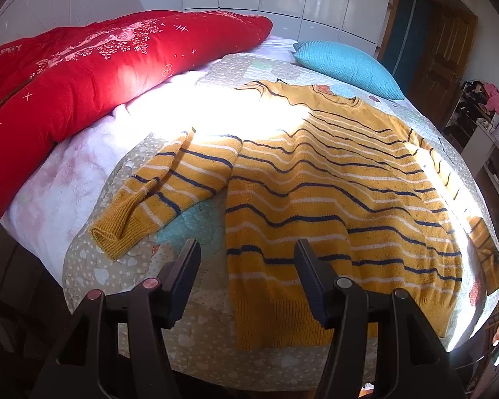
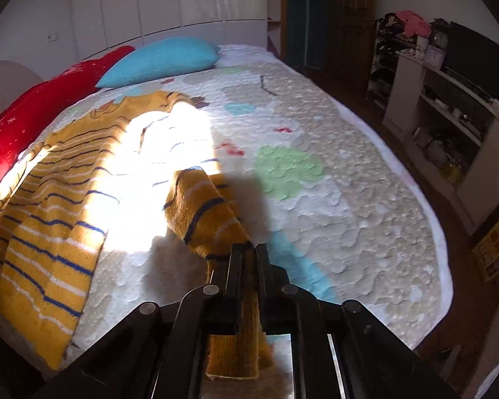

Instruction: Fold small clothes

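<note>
A yellow sweater [image 1: 332, 193] with navy and white stripes lies flat on the bed, hem toward me. Its left sleeve [image 1: 169, 186] is bent and lies out to the left. My left gripper [image 1: 246, 249] is open and empty, hovering above the hem's left corner. In the right wrist view the sweater body [image 2: 50, 206] lies at the left. My right gripper [image 2: 249, 249] is shut on the right sleeve [image 2: 206, 212] near its ribbed cuff and holds it lifted off the quilt.
The bed has a patterned quilt [image 2: 316, 179]. A red duvet [image 1: 83, 76] lies along the left side and a blue pillow [image 1: 346, 66] at the far end. Shelves with clutter [image 2: 442, 126] stand to the right of the bed.
</note>
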Action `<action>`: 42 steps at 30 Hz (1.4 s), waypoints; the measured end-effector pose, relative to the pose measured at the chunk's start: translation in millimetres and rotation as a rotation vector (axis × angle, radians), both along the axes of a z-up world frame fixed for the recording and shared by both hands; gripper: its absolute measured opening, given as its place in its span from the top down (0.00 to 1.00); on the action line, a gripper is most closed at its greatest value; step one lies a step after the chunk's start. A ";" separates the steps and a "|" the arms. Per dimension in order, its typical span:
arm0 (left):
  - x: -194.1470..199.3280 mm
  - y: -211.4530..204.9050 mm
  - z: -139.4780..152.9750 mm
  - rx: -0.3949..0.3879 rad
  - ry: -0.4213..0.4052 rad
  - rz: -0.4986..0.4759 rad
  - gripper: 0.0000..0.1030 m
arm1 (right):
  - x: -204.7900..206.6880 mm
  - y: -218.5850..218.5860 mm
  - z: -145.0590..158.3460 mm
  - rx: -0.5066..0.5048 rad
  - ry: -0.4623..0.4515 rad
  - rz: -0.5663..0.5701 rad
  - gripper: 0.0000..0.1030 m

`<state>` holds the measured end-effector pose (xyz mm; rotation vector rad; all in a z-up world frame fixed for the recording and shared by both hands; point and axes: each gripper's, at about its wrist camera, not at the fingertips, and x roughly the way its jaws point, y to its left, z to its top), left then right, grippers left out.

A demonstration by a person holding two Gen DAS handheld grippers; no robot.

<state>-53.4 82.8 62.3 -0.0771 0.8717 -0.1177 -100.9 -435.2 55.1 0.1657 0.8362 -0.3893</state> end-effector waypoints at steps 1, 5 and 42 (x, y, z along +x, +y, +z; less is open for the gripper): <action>0.1 0.9 -0.7 -0.004 0.001 0.003 0.44 | -2.3 -14.4 5.8 -0.032 0.000 -0.051 0.92; -0.5 -0.2 -5.0 -0.014 0.010 0.000 0.42 | -18.0 -60.0 19.2 -0.062 0.009 -0.230 0.86; -2.7 -45.3 -19.4 -0.016 0.054 -0.131 0.33 | -30.2 -131.4 -27.0 0.805 -0.365 -0.323 0.93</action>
